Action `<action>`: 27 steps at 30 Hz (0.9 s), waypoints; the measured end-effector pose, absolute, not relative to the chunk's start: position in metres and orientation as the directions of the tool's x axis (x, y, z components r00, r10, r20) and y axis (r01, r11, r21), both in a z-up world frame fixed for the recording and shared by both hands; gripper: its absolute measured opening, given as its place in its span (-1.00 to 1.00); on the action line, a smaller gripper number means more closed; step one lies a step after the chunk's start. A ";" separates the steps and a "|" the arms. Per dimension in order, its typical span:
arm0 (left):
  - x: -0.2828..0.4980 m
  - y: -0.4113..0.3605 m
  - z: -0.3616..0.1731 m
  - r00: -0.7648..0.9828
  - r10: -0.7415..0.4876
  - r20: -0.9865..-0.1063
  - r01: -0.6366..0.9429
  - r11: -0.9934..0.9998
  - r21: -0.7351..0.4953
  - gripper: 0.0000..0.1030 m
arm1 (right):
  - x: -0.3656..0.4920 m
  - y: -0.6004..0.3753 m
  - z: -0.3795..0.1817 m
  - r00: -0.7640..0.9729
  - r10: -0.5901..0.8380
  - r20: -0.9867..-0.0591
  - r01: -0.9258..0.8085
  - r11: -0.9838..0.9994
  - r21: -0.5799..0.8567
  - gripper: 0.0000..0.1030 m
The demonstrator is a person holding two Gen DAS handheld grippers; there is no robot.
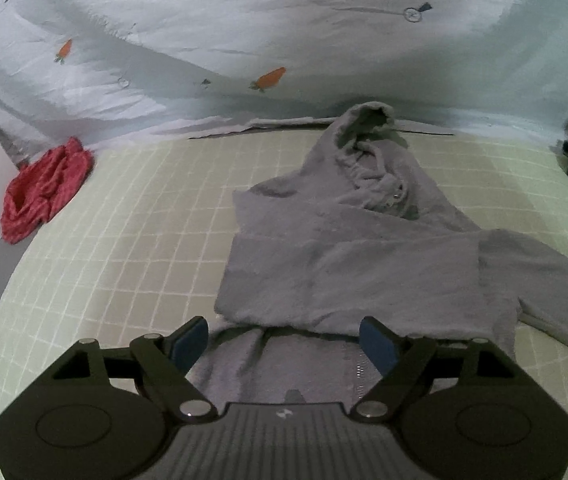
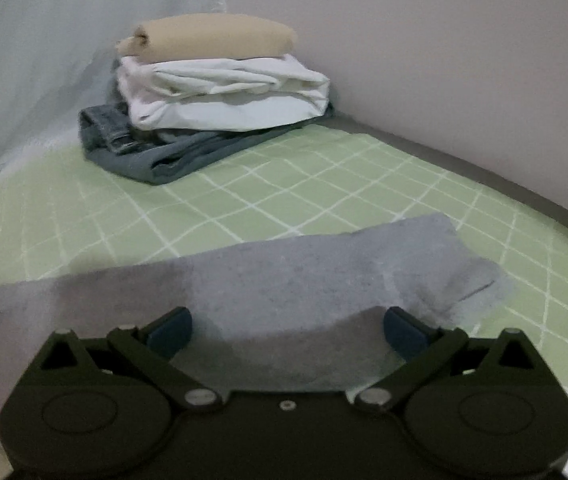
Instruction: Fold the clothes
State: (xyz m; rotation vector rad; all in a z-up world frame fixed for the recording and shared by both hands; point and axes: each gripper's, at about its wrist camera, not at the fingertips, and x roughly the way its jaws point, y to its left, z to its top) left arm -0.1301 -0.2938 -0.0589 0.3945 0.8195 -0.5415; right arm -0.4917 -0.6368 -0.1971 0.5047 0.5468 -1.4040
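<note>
Jaws of the left gripper (image 1: 284, 340) spread wide over the near hem of the grey hoodie (image 1: 348, 256), gripping nothing; jaws of the right gripper (image 2: 286, 334) likewise spread wide, with the hoodie's sleeve (image 2: 284, 280) lying between and beyond the blue pads (image 2: 170, 334), not pinched. Hoodie spread on the green checked mat (image 1: 124, 240), hood (image 1: 368, 124) at the far end against the carrot-print sheet (image 1: 204, 40), one sleeve folded across the chest, the other trailing to the right. Red garment (image 1: 44, 192) crumpled at the mat's far left edge; stack of folded clothes (image 2: 220, 96), beige on white on denim, in the far corner, well apart from the sleeve.
</note>
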 end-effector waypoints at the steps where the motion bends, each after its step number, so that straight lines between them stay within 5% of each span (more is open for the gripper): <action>1: -0.130 -0.294 -0.059 0.558 -0.300 -0.774 0.596 0.793 0.122 0.62 | -0.491 -0.636 -0.197 0.099 -0.769 -0.632 0.993 0.119 0.011 1.00; 3: -0.130 -0.295 -0.060 0.551 -0.301 -0.779 0.601 0.791 0.119 0.62 | -0.488 -0.635 -0.195 0.137 -0.765 -0.629 0.986 0.164 0.015 0.84; 4: -0.130 -0.295 -0.061 0.547 -0.301 -0.781 0.601 0.790 0.116 0.62 | -0.487 -0.632 -0.193 0.156 -0.767 -0.622 0.983 0.183 0.021 0.52; 6: -0.129 -0.295 -0.062 0.544 -0.302 -0.783 0.599 0.793 0.110 0.62 | -0.481 -0.627 -0.189 0.187 -0.767 -0.613 0.977 0.212 0.034 -0.51; 7: -0.129 -0.295 -0.062 0.542 -0.302 -0.784 0.598 0.795 0.107 0.62 | -0.478 -0.625 -0.188 0.203 -0.762 -0.615 0.974 0.221 0.048 -0.83; 8: -0.128 -0.295 -0.062 0.541 -0.302 -0.785 0.596 0.796 0.104 0.62 | -0.475 -0.623 -0.186 0.219 -0.757 -0.615 0.971 0.231 0.062 -0.89; 13: -0.124 -0.289 -0.063 0.542 -0.303 -0.784 0.579 0.811 0.087 0.62 | -0.431 -0.608 -0.161 0.413 -0.704 -0.578 0.909 0.351 0.222 -0.93; 19: -0.113 -0.278 -0.066 0.538 -0.292 -0.791 0.535 0.843 0.052 0.62 | -0.312 -0.544 -0.112 0.762 -0.459 -0.457 0.628 0.697 0.347 -0.94; 22: -0.109 -0.271 -0.066 0.538 -0.284 -0.794 0.515 0.856 0.043 0.62 | -0.258 -0.495 -0.112 0.811 -0.305 -0.500 0.478 0.837 0.265 -0.88; 25: -0.106 -0.264 -0.068 0.540 -0.274 -0.796 0.496 0.867 0.038 0.62 | -0.225 -0.458 -0.123 0.776 -0.255 -0.577 0.395 0.910 0.129 -0.10; 27: -0.104 -0.260 -0.070 0.535 -0.265 -0.802 0.484 0.874 0.034 0.62 | -0.234 -0.463 -0.123 0.760 -0.302 -0.575 0.440 0.891 0.113 0.06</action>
